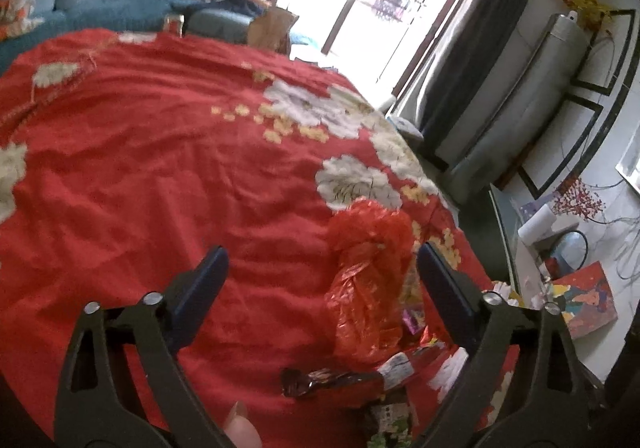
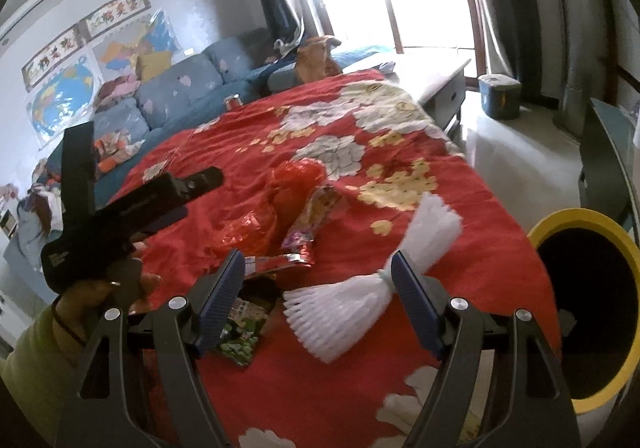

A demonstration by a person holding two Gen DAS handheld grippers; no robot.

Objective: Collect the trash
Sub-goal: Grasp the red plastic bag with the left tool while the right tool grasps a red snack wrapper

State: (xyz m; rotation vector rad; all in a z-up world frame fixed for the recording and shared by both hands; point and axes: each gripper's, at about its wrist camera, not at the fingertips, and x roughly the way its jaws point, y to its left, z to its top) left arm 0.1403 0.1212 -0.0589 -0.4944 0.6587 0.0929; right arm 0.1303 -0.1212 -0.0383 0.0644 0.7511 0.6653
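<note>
On the red floral bedspread [image 2: 460, 216] all the trash is uncollected: crumpled red plastic bag [image 2: 288, 188], foil snack wrappers [image 2: 308, 232], green printed packet [image 2: 240, 336] and white foam fruit net [image 2: 360, 288], clustered centre to 6 o'clock. Yellow-rimmed black bin [image 2: 588, 304] waits at 3 o'clock, contents not visible. Left gripper [image 1: 320, 268] is wide and empty beside the bag; right gripper [image 2: 320, 276] is wide, straddling the net's tie without gripping, so every pickup remains.

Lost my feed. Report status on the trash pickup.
Both grippers, left and right, open, empty. Wrappers, red bag, white foam net on bedspread. Nothing blocking.
</note>
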